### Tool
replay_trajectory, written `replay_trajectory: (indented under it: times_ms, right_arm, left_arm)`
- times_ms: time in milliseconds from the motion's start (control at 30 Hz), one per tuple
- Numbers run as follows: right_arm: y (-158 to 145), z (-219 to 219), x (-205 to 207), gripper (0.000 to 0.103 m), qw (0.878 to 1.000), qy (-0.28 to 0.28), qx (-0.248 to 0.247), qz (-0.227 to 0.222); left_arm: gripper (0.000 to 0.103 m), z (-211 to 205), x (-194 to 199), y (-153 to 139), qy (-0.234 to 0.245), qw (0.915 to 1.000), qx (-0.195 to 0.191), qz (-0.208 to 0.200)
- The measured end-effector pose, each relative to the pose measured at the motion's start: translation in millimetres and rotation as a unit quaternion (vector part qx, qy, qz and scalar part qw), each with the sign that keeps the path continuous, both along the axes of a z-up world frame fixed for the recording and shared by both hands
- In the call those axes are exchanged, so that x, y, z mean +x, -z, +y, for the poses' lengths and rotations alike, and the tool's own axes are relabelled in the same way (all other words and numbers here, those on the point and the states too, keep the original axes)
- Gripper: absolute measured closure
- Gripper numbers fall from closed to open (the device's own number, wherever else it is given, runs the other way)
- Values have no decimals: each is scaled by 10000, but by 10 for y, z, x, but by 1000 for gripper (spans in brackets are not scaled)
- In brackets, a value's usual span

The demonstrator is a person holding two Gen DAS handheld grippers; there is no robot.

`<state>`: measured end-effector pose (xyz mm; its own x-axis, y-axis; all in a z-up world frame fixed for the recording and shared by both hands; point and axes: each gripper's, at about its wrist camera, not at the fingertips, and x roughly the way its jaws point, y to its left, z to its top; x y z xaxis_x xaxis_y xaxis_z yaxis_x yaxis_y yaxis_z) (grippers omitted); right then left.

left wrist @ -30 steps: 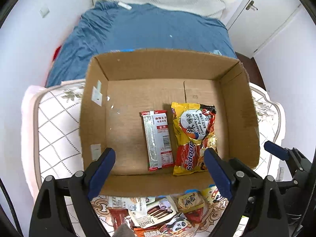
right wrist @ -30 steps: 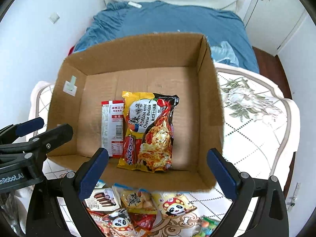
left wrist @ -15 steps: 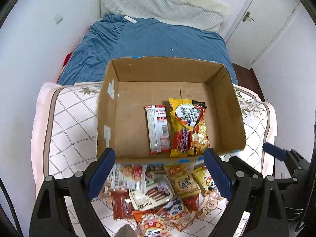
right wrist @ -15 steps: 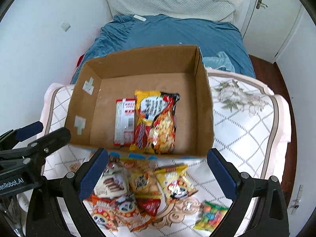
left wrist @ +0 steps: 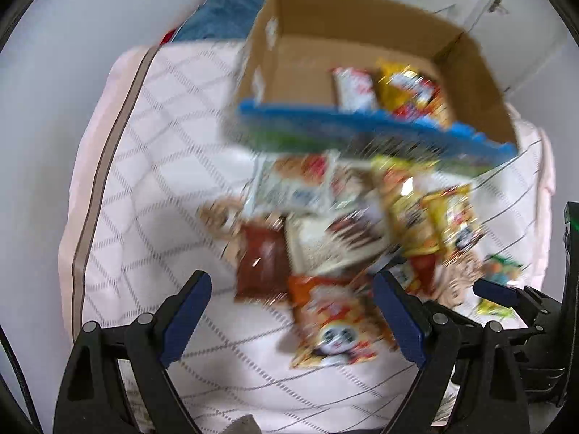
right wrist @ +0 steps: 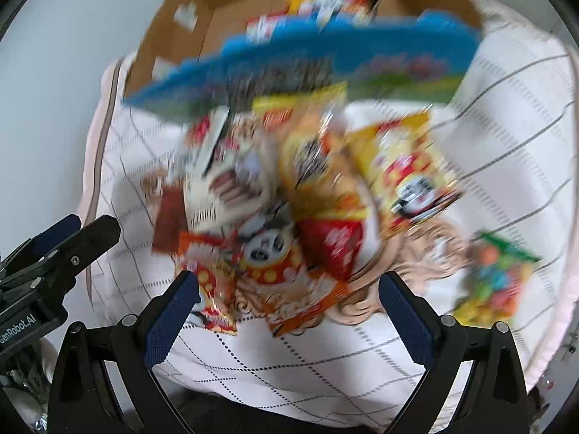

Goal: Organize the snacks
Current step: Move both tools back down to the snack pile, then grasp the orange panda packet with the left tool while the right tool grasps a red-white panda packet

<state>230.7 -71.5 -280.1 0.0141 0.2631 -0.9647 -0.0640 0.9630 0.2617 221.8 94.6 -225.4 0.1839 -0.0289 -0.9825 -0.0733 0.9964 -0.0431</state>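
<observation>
Both views are blurred by motion. A cardboard box with a blue printed front wall stands at the back and holds a red-white packet and a yellow noodle bag. In front of it lies a heap of snack packets on the quilted pad. My left gripper hangs open above the heap's near left part, over a brown packet and an orange panda packet. My right gripper is over the panda packets; its jaws are closing, and its pads press on nothing.
The white quilted pad covers the table, with bare room at the left and near side. A green-orange candy bag lies apart at the right. Each gripper shows at the edge of the other's view. A blue bedspread lies behind the box.
Both grippers have pulled back from over the box and sunk toward the snack heap. The box now sits high in both views and the packets fill the middle.
</observation>
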Motion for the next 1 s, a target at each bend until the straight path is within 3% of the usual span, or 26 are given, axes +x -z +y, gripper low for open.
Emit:
replay_trajectory:
  times_ms: [33, 100, 400, 467, 567, 767, 1000]
  right_arm:
    - [67, 65, -17, 15, 9999, -104, -75, -10]
    - [197, 177, -31, 23, 9993, -287, -242, 22]
    - [772, 374, -87, 24, 9933, -755, -806, 345]
    - [725, 367, -138, 34, 9915, -819, -994, 168]
    - [637, 255, -214, 45, 9945, -602, -842, 143]
    - [388, -119, -308, 47, 9982, -67, -596, 24]
    - [253, -527, -351, 47, 9983, 362, -450, 58]
  left_arm:
    - [11, 44, -46, 53, -55, 9999, 83, 57]
    - [12, 90, -88, 101, -124, 9997, 168, 90]
    - [11, 151, -182, 175, -163, 9993, 253, 210]
    - [11, 129, -181, 178, -132, 9994, 239, 225]
    - [11, 71, -168, 187, -66, 9995, 204, 242]
    - [11, -152, -92, 245, 199, 9992, 30, 353]
    - [12, -490, 104, 645, 583, 9917, -372, 1082]
